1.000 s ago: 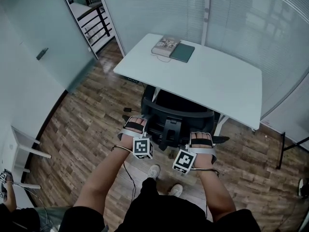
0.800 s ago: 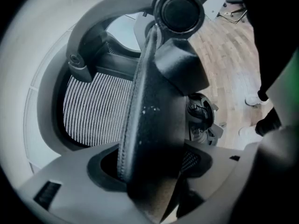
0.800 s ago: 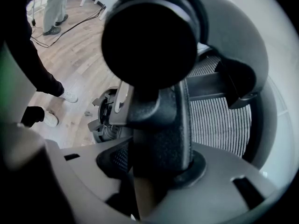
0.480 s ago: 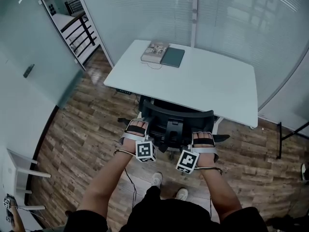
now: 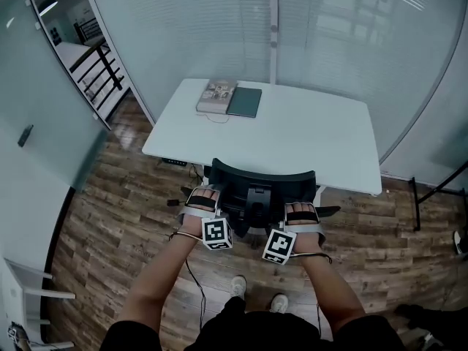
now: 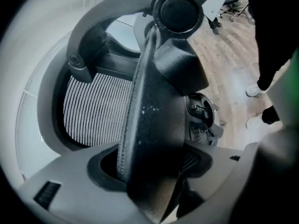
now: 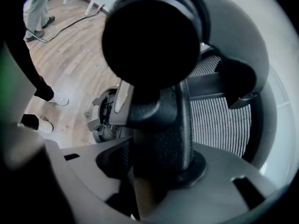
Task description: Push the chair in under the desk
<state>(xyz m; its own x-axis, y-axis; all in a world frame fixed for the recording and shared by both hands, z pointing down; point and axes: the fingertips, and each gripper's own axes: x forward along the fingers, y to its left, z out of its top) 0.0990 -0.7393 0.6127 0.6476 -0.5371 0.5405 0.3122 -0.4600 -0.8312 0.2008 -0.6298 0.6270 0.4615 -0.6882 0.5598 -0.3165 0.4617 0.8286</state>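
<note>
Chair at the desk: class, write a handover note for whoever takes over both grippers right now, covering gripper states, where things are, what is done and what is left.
Left gripper: shut on the chair, at the left edge of its backrest.
Right gripper: shut on the backrest's right edge.
Desk: white, straight ahead, with books at its far left corner.
Done: the seat is out of sight under the desk; the backrest stands at the near edge.
Left: probably a short final push if there is room, then open both grippers.
</note>
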